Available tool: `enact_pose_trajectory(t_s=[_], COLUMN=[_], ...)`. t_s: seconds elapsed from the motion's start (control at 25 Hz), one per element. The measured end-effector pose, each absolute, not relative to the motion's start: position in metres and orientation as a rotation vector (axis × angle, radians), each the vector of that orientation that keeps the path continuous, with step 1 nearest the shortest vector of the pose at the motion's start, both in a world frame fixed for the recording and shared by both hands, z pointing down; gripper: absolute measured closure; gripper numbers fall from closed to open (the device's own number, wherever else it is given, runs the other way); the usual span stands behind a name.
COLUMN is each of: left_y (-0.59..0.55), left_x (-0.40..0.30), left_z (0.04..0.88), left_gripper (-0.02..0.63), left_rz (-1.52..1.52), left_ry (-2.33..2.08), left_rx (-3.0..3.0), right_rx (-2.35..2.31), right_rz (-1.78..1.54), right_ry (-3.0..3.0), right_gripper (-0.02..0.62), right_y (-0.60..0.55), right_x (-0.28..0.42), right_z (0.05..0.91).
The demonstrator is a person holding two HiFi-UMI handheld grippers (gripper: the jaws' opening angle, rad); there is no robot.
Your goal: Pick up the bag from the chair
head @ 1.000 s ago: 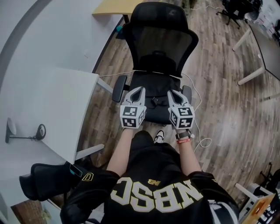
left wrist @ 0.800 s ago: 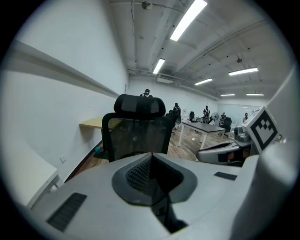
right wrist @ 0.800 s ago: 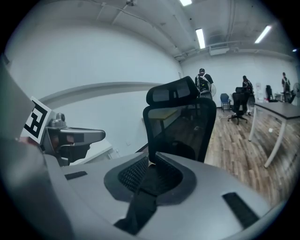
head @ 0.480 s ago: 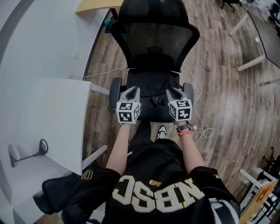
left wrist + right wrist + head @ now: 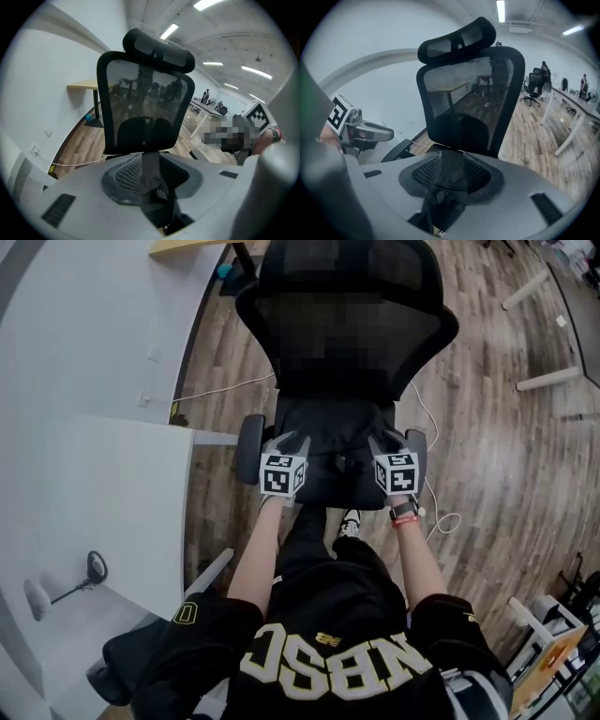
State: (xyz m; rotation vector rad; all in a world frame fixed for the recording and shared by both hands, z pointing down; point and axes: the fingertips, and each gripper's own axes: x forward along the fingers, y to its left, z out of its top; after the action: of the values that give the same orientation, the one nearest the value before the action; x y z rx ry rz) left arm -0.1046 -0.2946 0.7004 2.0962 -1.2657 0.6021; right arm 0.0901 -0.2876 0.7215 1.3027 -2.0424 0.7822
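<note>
- Head view: a person stands at 6 o'clock of a black chair point(image 5: 427, 343), holding both grippers out over the front edge of its seat.
- A black bag point(image 5: 333, 427) lies on the seat, against the foot of the mesh back; a buckle shows at its near edge, between the two grippers.
- Left gripper point(image 5: 289, 441) is at 9 o'clock of the buckle, just inside the left armrest point(image 5: 248, 448); its jaws are spread, and its own view shows only the bag's dark fabric point(image 5: 147, 171) beyond the gap, nothing pinched.
- Right gripper point(image 5: 391, 440) is at 3 o'clock of the buckle, level with the left; its jaws are also spread, with the bag point(image 5: 445, 180) lying past them and unheld.
- A white desk point(image 5: 94, 493) stands at 9 o'clock of the chair.
- A white cable point(image 5: 436, 521) loops on the wood floor at 4 o'clock.
</note>
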Motion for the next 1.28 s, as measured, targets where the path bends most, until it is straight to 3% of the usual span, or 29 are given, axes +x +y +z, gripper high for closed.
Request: enact_pose_trajectory(t_s=[0.76,1.28], left_y=[-0.332,-0.328], left_x=[-0.145,-0.172], left_z=[0.88,0.976], left_gripper=[0.327,0.287], left_rz=[0.832,0.9], left_ry=[-1.149,-1.139], left_rx=[1.815,1.68], right_rx=[1.235,1.18], right_rz=[0.932,0.95], right_ry=[-1.82,-1.673], right_gripper=[0.334,0.295], right_y=[-0.345,-0.351], right_x=[0.124,0.145], right_z=[0.886,0.988])
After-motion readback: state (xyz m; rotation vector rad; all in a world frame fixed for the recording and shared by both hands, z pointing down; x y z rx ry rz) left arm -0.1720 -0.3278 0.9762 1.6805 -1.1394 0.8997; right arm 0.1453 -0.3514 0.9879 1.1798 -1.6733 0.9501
